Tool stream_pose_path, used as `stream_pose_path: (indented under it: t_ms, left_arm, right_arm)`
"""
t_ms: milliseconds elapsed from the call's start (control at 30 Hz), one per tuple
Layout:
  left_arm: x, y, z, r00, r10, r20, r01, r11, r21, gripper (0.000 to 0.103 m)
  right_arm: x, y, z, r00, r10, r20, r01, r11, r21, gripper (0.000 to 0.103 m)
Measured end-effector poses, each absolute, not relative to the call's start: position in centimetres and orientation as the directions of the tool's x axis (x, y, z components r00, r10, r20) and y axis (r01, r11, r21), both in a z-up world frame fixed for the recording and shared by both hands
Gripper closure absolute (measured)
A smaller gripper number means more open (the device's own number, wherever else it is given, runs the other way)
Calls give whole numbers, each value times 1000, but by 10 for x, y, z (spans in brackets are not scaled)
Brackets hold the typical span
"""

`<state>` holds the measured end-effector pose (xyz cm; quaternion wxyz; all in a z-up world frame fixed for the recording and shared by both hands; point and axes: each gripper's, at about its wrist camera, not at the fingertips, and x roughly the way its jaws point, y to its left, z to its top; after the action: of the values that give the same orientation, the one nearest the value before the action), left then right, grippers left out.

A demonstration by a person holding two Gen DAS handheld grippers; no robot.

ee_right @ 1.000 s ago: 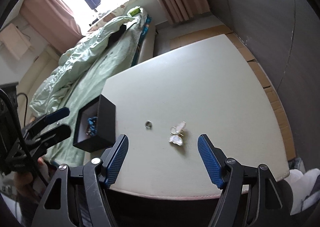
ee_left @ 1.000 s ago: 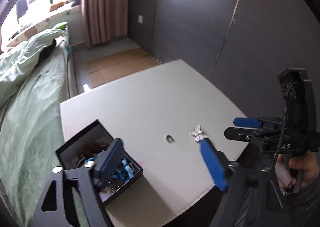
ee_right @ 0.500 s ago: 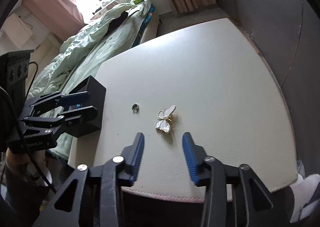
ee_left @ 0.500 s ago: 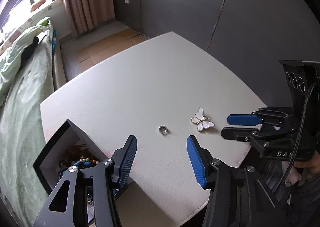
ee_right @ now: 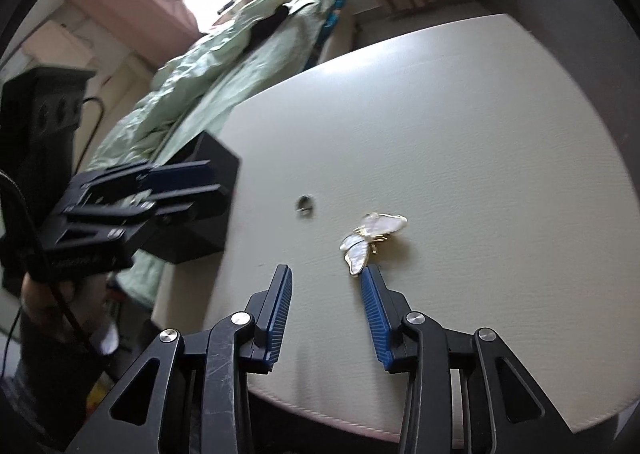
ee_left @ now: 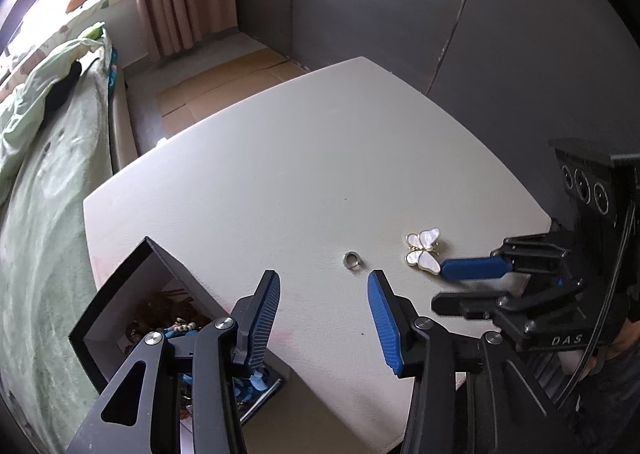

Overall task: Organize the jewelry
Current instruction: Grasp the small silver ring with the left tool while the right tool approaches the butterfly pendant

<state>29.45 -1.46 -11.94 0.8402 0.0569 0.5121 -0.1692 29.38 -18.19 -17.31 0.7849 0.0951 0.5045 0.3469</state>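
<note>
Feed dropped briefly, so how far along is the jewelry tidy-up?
Done: beads and other pieces lie in the open black jewelry box. In hand: nothing; the open right gripper nears the white butterfly brooch; the left gripper is open. Left: brooch and small silver ring on the white table.

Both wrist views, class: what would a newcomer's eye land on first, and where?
The pearly butterfly brooch on the white table, just off the open right tool's blue fingertip. A small ring lies beside it, ahead of the open left tool. The black jewelry box sits at the table's left corner.
</note>
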Motion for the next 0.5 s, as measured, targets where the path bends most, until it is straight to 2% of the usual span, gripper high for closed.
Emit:
stream_pose_path:
  t_ms: [233,500]
  left_arm:
    - [295,-8,-120,417,-227,-880,324,942,-89,56]
    - [294,-11,-118,421,-243,-874,339,936,-97,56]
  right_arm:
    - [294,-170,-178,230,647,-727,-473,727,498,64]
    - [290,-172,-167,295,494,-818,-506,807,305,64]
